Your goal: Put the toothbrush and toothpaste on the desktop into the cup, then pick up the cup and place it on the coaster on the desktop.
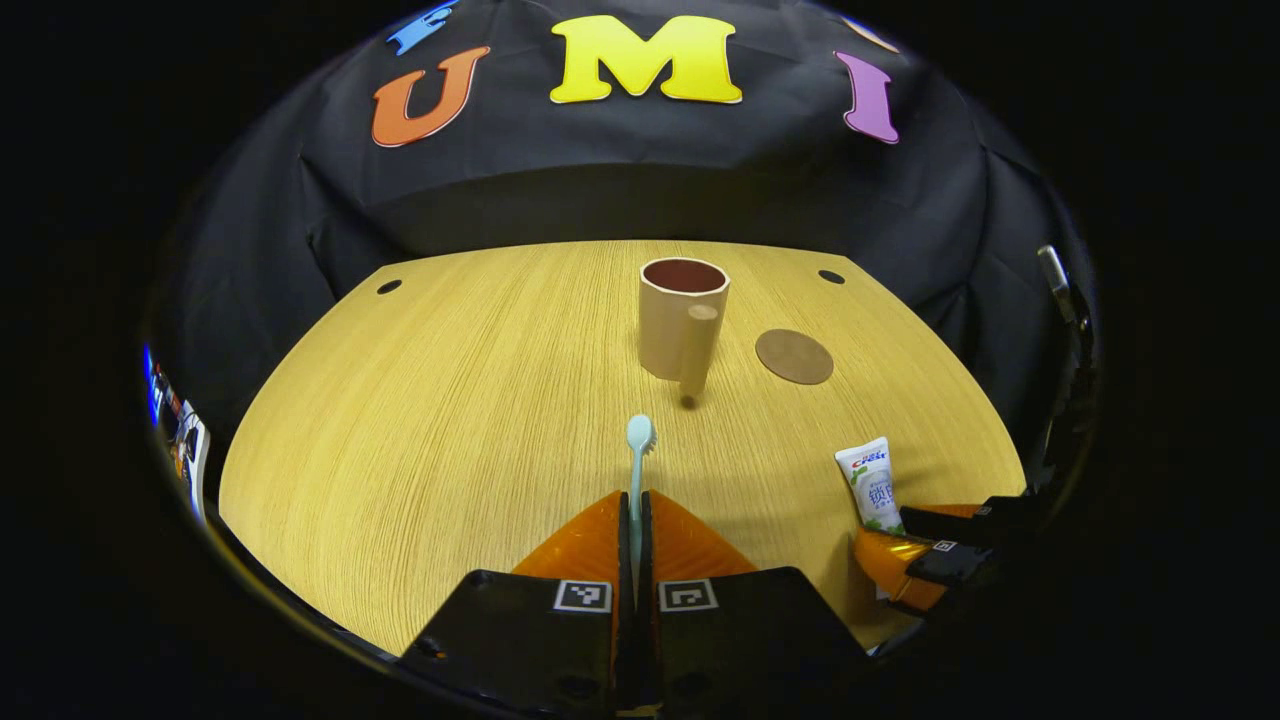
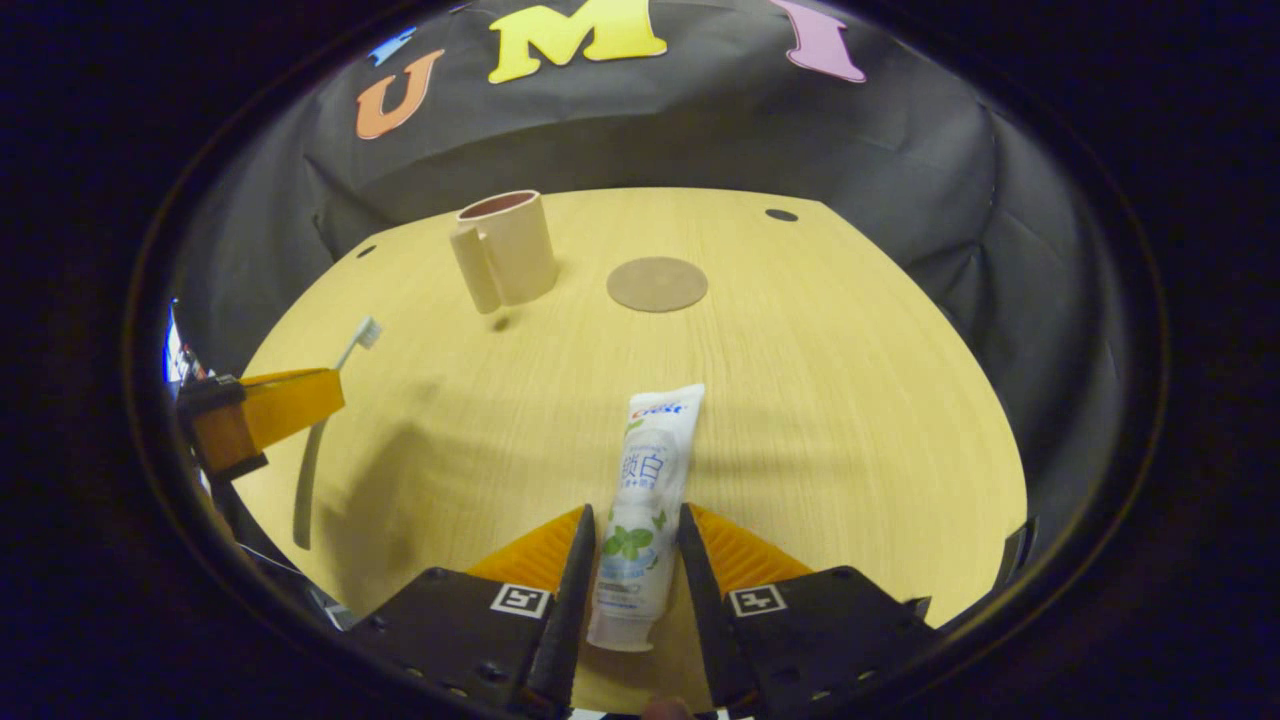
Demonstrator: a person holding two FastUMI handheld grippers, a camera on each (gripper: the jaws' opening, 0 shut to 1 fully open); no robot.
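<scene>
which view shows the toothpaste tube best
The right gripper view: the toothpaste tube lies along the middle of the picture, its whole length visible between the right gripper fingers. In the left gripper view the tube is small, near the edge, its lower end hidden by that gripper.

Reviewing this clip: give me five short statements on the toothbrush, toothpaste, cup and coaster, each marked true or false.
1. The left gripper is shut on the toothbrush. True.
2. The toothpaste is already in the cup. False: it lies between the right gripper's jaws.
3. The cup stands on the coaster. False: it stands beside it on the desktop.
4. The cup is upright. True.
5. The toothbrush's head points toward the cup. True.
</scene>
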